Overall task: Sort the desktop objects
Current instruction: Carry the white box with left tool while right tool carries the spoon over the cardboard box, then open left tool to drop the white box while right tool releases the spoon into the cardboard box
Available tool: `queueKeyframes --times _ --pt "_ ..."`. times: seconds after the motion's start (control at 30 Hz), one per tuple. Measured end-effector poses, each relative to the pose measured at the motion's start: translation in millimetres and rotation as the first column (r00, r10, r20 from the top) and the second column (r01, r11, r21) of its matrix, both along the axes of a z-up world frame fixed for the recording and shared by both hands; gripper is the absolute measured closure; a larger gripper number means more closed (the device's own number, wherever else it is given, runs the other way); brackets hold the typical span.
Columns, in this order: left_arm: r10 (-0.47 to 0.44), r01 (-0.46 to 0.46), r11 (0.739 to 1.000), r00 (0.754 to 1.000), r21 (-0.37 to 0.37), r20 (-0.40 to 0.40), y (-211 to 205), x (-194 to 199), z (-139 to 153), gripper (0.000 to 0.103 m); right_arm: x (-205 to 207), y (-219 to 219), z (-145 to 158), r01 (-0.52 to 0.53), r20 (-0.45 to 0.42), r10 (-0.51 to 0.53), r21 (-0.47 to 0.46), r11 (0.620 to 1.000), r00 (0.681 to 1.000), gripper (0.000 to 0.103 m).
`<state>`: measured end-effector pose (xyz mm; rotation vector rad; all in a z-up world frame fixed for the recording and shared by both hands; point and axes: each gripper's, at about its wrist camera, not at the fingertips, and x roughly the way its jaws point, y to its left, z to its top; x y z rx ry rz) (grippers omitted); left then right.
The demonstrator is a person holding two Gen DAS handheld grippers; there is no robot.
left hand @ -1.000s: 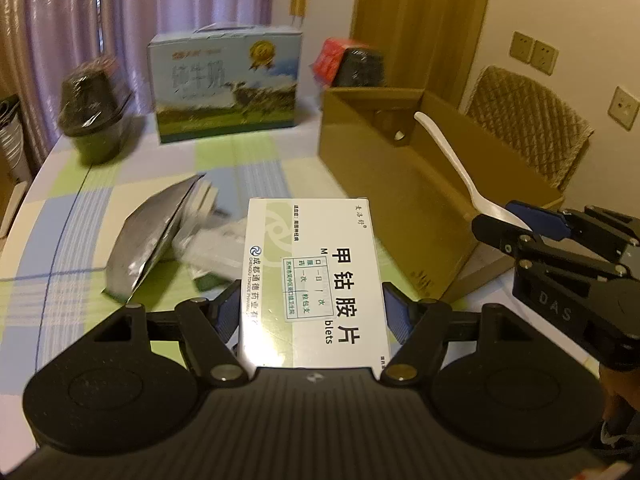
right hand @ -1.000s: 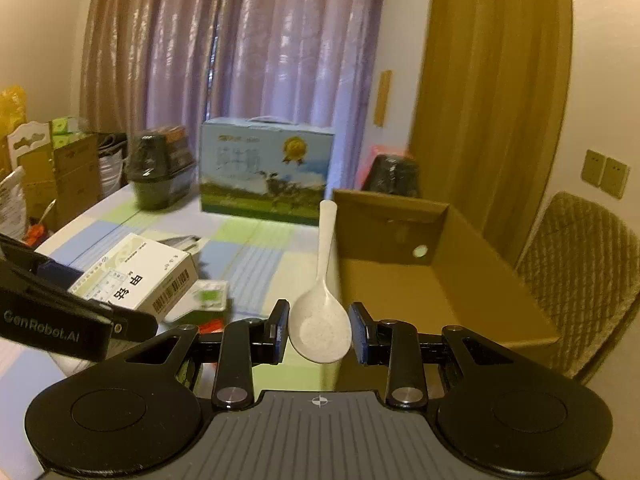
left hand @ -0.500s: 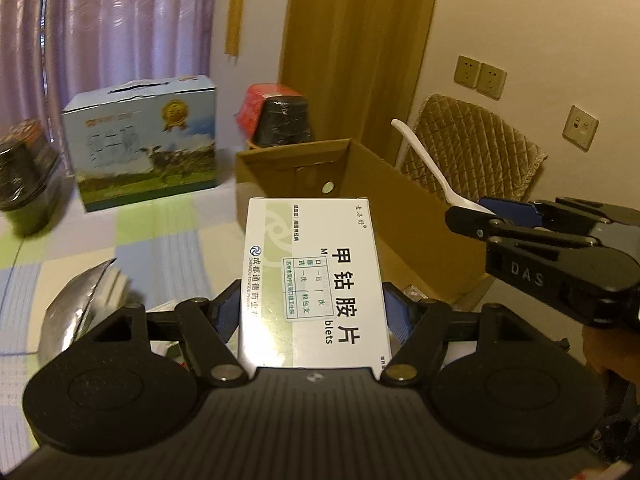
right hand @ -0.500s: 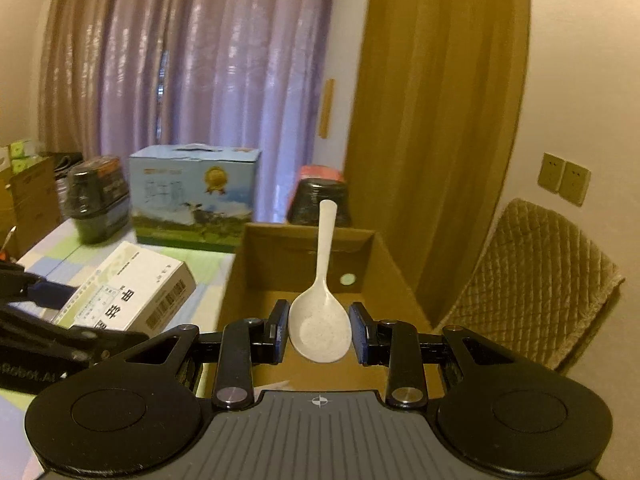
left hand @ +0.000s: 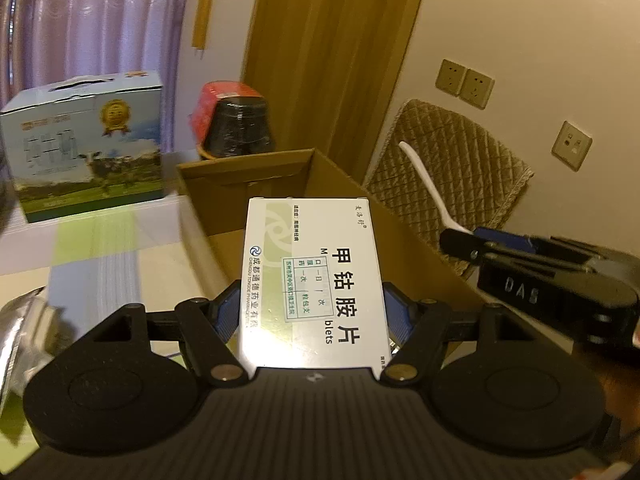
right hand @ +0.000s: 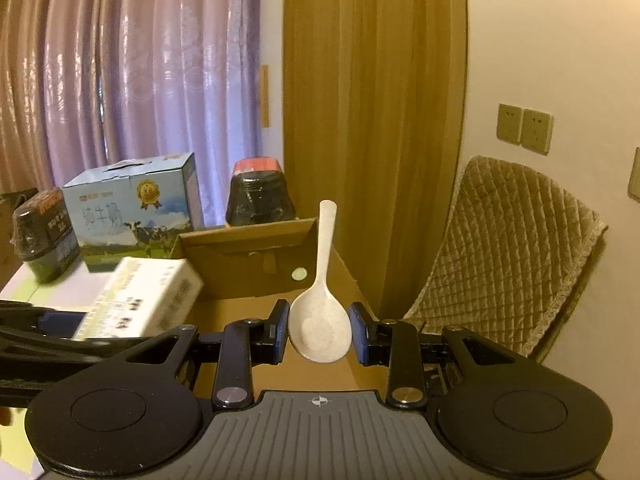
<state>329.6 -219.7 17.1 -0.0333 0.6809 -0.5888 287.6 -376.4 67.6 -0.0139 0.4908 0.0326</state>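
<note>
My left gripper (left hand: 313, 314) is shut on a white medicine box (left hand: 312, 280) with black Chinese print, held above the near end of an open cardboard box (left hand: 248, 176). My right gripper (right hand: 319, 332) is shut on the bowl of a white plastic spoon (right hand: 320, 320), whose handle points up and away over the same cardboard box (right hand: 248, 256). In the left wrist view the right gripper (left hand: 460, 240) and the spoon (left hand: 428, 184) show at the right. In the right wrist view the medicine box (right hand: 148, 296) shows at the left.
A blue milk carton (left hand: 88, 148) and a black tub with a red lid (left hand: 236, 124) stand on the checked tablecloth behind the cardboard box. A silver foil pouch (left hand: 20, 328) lies at the left. A quilted chair (right hand: 508, 252) stands right of the table. Another black tub (right hand: 44, 236) sits far left.
Both grippers have moved right and forward with their loads, from over the tablecloth to over the open cardboard box. The foil pouch and loose items have slid out to the left.
</note>
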Motion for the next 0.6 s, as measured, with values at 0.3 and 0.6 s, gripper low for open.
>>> queueKeyframes --times 0.3,0.6 --pt "0.002 -0.004 0.999 0.999 -0.053 -0.036 -13.4 18.6 -13.9 0.036 6.7 -3.8 -5.2 0.003 -0.016 -0.003 -0.009 1.0 1.0 0.074" --pt "0.048 -0.05 0.998 0.997 -0.035 -0.052 5.6 20.2 -14.5 0.035 9.6 -1.7 -7.5 -0.007 -0.032 0.007 0.015 1.0 0.999 0.074"
